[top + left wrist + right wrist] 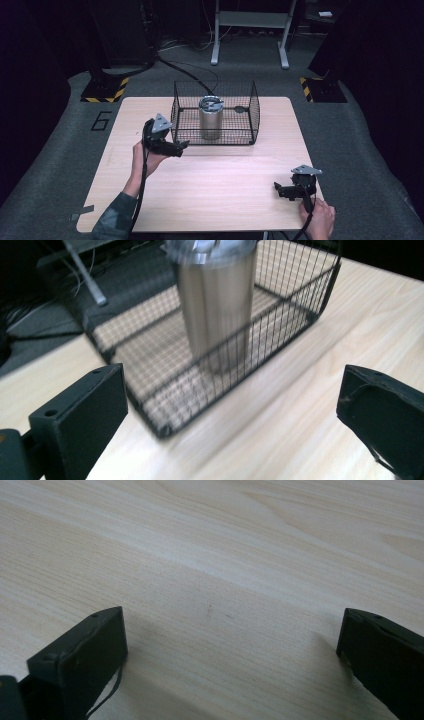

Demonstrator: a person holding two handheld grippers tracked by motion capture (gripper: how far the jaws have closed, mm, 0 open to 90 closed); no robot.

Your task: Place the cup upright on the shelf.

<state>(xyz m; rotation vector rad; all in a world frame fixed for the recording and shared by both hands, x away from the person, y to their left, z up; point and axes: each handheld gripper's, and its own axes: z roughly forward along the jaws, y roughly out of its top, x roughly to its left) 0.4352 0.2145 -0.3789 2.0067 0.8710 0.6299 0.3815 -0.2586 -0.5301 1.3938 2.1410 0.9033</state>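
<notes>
The right gripper (281,190) sits low at the near right corner of the pale wood-grain desk (225,185), its fingers (80,665) spread wide over bare wood with nothing between them; the right gripper view adds the fine grain and a faint dark mark on the surface. The left gripper (181,146), held in a hand (147,160) at the desk's left, hangs just in front of the black wire-mesh rectangular basket (252,112), fingers (80,425) likewise spread and empty. Inside the basket stands an upright brushed-metal cylindrical tumbler (210,119) with a lid (211,103), left of the basket's middle. The left gripper view shows the tumbler (215,305) through the basket (165,427) mesh, blurred, its top cropped, whereas the high view shows the lid from above. No lettering is legible on the tumbler. A dark number "6" (101,120) is marked on the grey floor left of the desk.
</notes>
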